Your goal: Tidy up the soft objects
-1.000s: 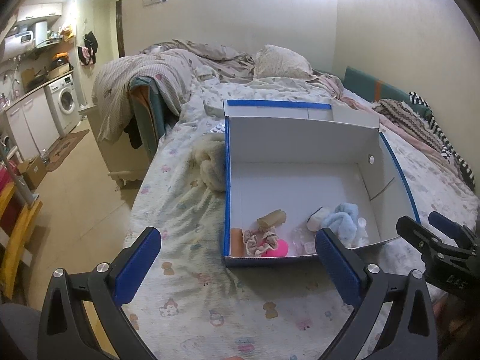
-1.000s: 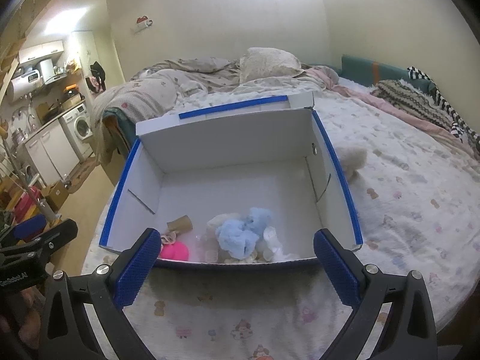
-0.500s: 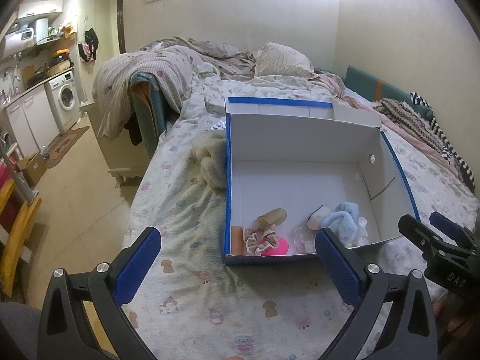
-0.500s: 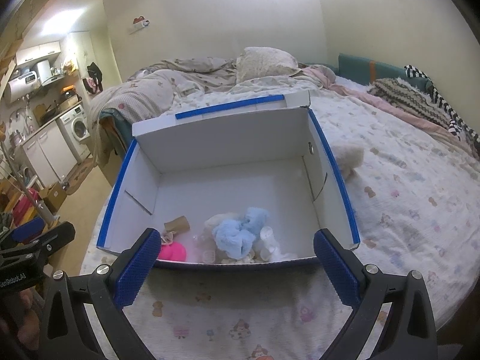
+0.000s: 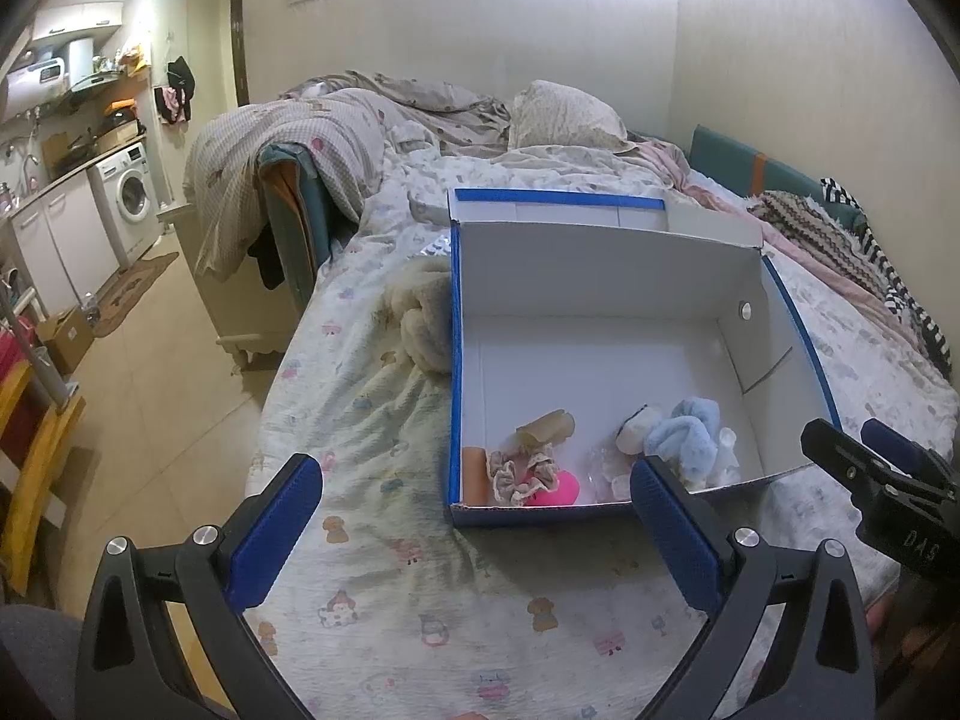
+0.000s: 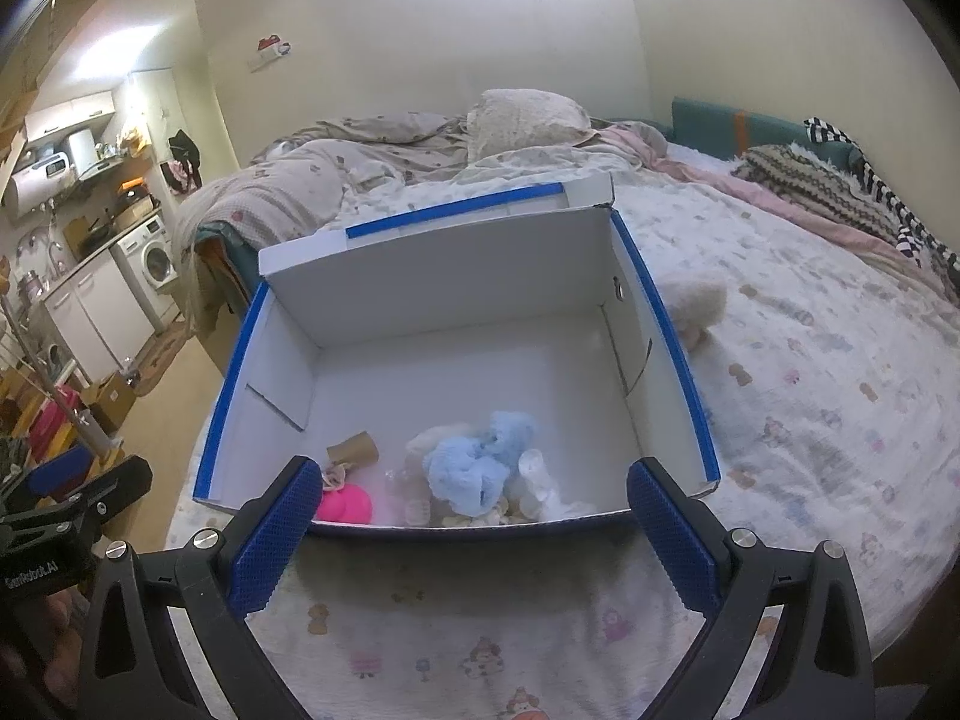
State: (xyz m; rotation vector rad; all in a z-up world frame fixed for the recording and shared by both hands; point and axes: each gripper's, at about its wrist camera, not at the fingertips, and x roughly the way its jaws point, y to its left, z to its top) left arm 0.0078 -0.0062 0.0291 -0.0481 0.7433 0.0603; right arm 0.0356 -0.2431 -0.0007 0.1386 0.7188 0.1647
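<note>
A white cardboard box with blue edges (image 5: pixel 606 276) (image 6: pixel 432 276) stands open on the bed. At its near end lie a light blue fluffy item (image 5: pixel 684 435) (image 6: pixel 474 462), a pink item (image 5: pixel 555 489) (image 6: pixel 345 504), a beige frilly scrunchie (image 5: pixel 516 468) and a brown roll (image 5: pixel 546 426) (image 6: pixel 354 447). A cream plush (image 5: pixel 420 324) lies left of the box, and another cream plush (image 6: pixel 696 306) lies right of it. My left gripper (image 5: pixel 474 531) and right gripper (image 6: pixel 474 531) are open and empty, held before the box's near wall.
The bed sheet (image 5: pixel 372 432) has a cartoon print. Rumpled blankets and a pillow (image 5: pixel 558 114) lie at the far end. Striped and knitted cloths (image 6: pixel 828 192) lie along the right side. A kitchen corner with a washing machine (image 5: pixel 129 192) is left, past the bed edge.
Both grippers have drawn back and up a little, so the box looks slightly farther. Nothing in the box has moved.
</note>
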